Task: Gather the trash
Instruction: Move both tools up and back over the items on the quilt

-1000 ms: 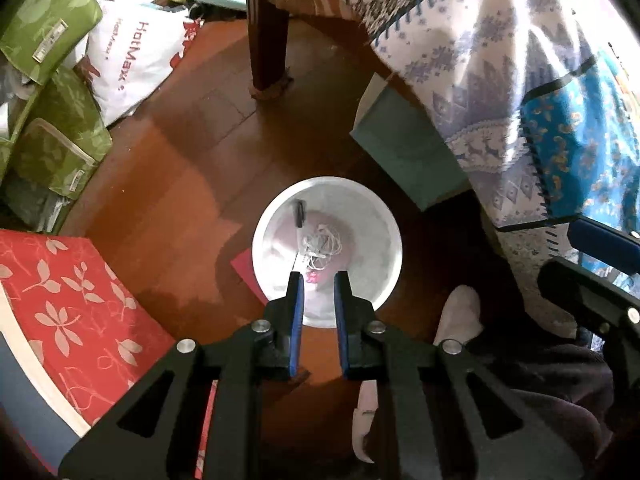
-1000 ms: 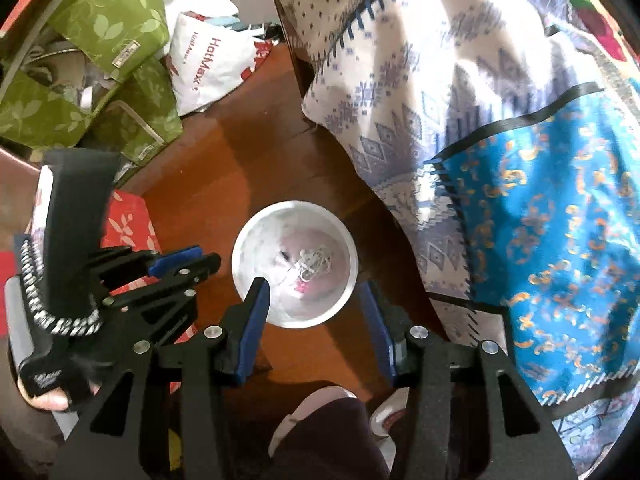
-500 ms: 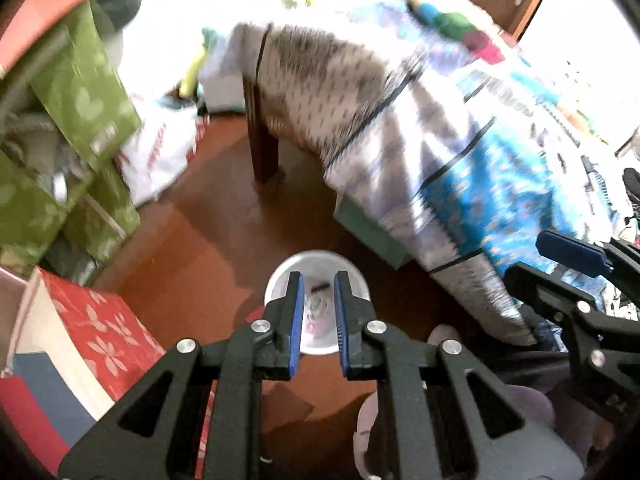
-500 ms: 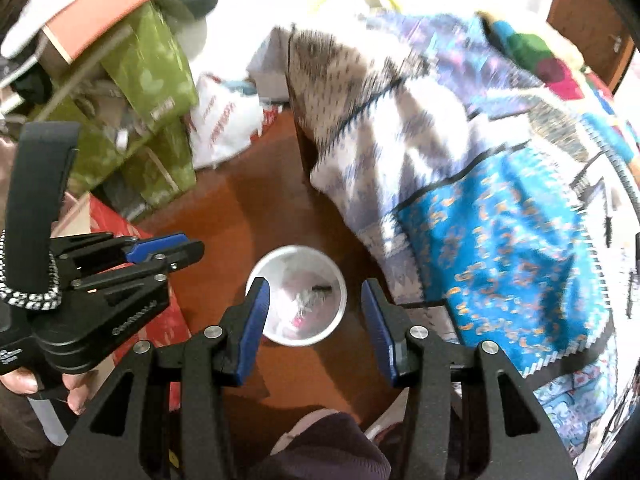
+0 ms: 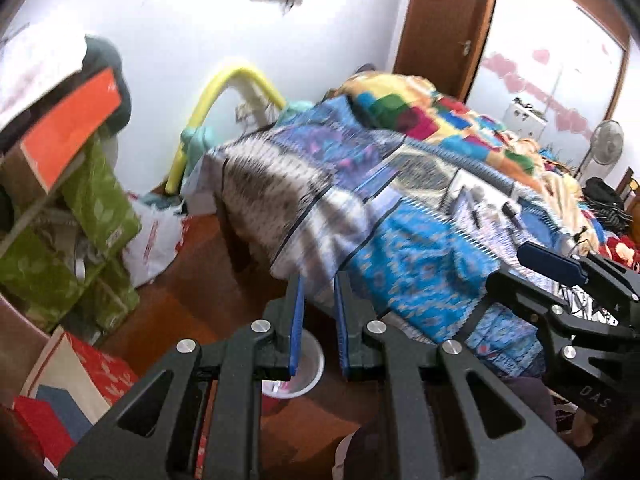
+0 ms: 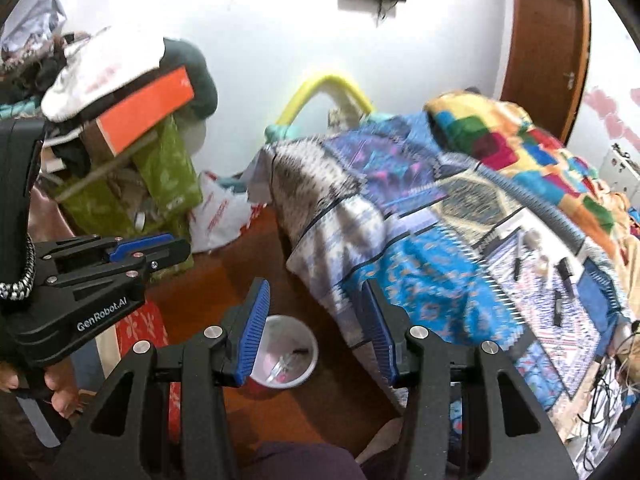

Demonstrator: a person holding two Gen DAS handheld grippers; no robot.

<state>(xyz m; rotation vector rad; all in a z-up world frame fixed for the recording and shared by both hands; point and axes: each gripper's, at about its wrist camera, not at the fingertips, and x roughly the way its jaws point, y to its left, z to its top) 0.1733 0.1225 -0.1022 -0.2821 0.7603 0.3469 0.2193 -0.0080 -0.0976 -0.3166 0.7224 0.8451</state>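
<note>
The white trash bin [image 6: 298,354] sits on the wooden floor [image 6: 240,280] right beside the bed's hanging blanket [image 6: 420,280], and there's some small stuff inside it: a dark stick-like piece and something pinkish, too blurry to tell more. Both tools hang above it, angled down toward the floor. The right hand-held gripper [image 6: 316,330] has its blue pads spread apart with nothing between them; the bin shows through the gap. The left hand-held gripper [image 5: 318,328] has its jaws almost together, only a thin slit, nothing in it, and the bin peeks out just under its tips. In the right view you can see the person's left hand [image 6: 60,394] wrapped around its handle at the lower left. Green boxes [image 6: 168,176] are stacked behind, well apart from the bin.
</note>
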